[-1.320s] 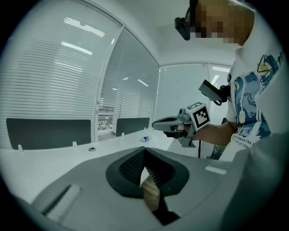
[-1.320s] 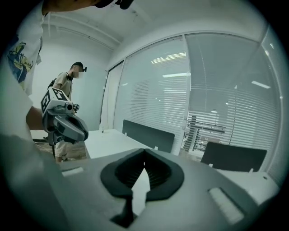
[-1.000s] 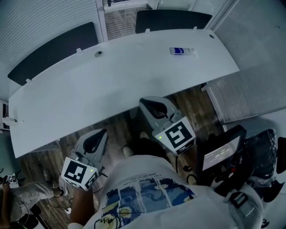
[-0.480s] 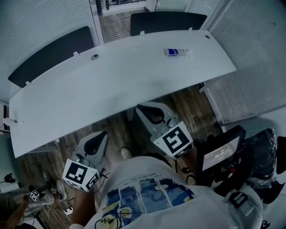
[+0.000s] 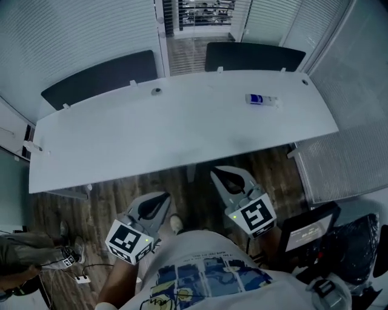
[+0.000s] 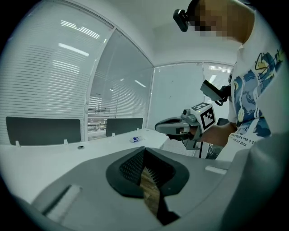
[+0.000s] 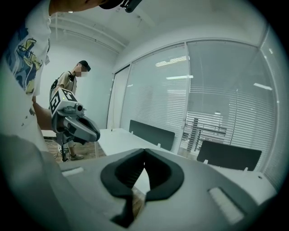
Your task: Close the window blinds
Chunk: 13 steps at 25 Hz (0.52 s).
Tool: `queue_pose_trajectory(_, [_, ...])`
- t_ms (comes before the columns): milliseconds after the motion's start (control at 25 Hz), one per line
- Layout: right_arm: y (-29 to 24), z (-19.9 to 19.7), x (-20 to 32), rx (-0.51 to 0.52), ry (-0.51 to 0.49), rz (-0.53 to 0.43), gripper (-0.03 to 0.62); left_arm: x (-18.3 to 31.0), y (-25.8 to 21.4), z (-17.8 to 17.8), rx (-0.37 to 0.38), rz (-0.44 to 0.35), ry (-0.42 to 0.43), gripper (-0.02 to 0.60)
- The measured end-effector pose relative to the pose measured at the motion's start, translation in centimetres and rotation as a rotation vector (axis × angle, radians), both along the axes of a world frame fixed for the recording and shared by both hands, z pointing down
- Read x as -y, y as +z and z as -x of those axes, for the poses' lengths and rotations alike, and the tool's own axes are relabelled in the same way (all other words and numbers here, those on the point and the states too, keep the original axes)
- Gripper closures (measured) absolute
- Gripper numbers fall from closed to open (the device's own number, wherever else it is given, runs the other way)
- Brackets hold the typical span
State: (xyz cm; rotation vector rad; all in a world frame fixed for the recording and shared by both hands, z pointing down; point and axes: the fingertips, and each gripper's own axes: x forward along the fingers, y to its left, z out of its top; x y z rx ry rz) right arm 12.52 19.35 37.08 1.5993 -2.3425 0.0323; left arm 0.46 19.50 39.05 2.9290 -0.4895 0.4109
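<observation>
Both my left tongs [image 5: 163,198] and right tongs [image 5: 219,172] are pressed together, holding nothing. The white slatted window blinds [image 5: 79,36] hang beyond the long white table [image 5: 121,139]; reaching across, I might knock the small blue-labelled bottle [image 5: 262,100], and closed tongs would grip nothing there

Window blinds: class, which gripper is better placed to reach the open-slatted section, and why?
Right, probably. The right gripper reaches further forward, beside the desk and nearly in line with the open-slatted blinds beyond it; the left gripper hangs back. Both have jaws shut, holding nothing.
</observation>
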Motion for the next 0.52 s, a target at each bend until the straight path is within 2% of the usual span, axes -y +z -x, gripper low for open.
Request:
queue_pose_trajectory(200, [0.4, 0.7, 0.0, 0.001, -0.018, 0.018, 0.591, -0.4, 0.3, 0.6, -0.001, 0.009, -0.010, 0.577])
queue_pose_trajectory(400, [1.6, 0.6, -0.7, -0.049, -0.031, 0.019, 0.591, -0.9, 0.7, 1.0, -0.005, 0.011, -0.030, 0.577])
queue_pose_trajectory(520, [1.7, 0.8, -1.0, -0.036, -0.035, 0.027, 0.592, -1.3, 1.0, 1.3, -0.011, 0.015, -0.045, 0.577])
